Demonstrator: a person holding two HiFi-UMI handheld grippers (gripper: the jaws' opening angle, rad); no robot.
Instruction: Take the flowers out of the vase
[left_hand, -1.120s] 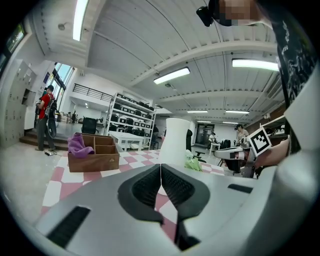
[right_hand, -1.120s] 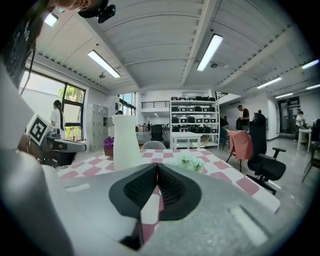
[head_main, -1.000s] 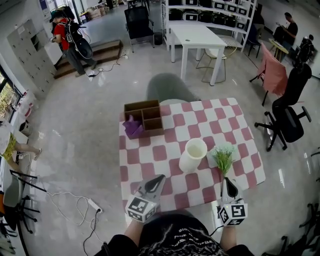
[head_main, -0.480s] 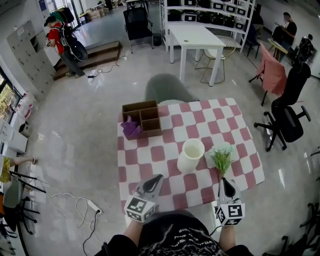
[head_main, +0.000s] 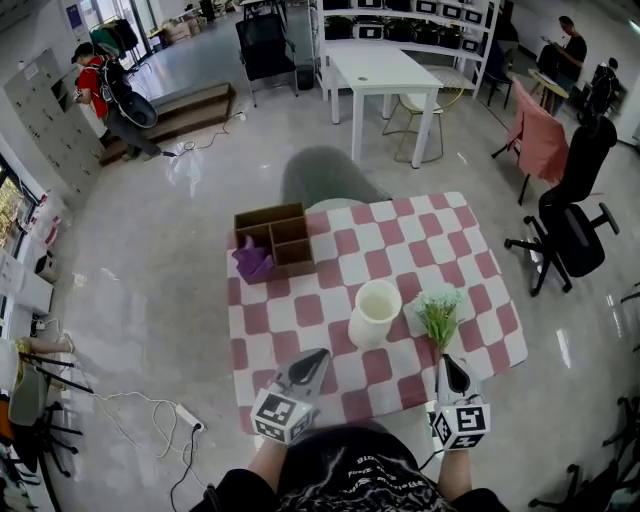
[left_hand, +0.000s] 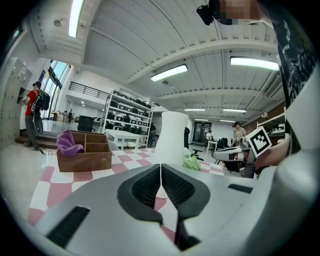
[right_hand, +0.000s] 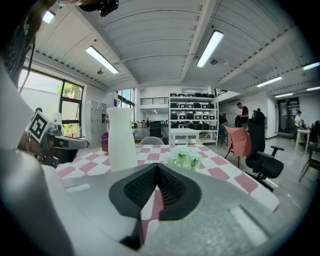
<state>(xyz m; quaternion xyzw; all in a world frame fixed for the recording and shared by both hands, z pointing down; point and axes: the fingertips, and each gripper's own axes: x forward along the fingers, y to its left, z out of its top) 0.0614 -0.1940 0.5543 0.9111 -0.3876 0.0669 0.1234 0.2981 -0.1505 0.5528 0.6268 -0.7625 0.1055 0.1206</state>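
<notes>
A tall white vase (head_main: 375, 312) stands upright near the middle of the pink-and-white checked table (head_main: 470, 250). It shows no flowers in its mouth. A small bunch of pale green flowers (head_main: 438, 315) lies on the cloth just right of the vase, its stem end toward me. My right gripper (head_main: 447, 362) hovers at the table's near edge right behind that stem, jaws shut with nothing between them. My left gripper (head_main: 320, 357) is at the near edge, left of the vase, also shut and empty. The left gripper (left_hand: 160, 170) view shows the vase (left_hand: 172, 137) ahead. The right gripper (right_hand: 157, 167) view has the flowers (right_hand: 184, 158) straight ahead.
A brown wooden compartment box (head_main: 275, 240) with a purple cloth (head_main: 250, 262) in it sits at the table's far left corner. A black office chair (head_main: 570, 225) stands to the right, a white table (head_main: 385, 75) beyond, and cables (head_main: 150, 410) lie on the floor at left.
Vase, flowers and both grippers keep their places. The head view has drifted slightly, and the person in red at the far left has walked further left.
</notes>
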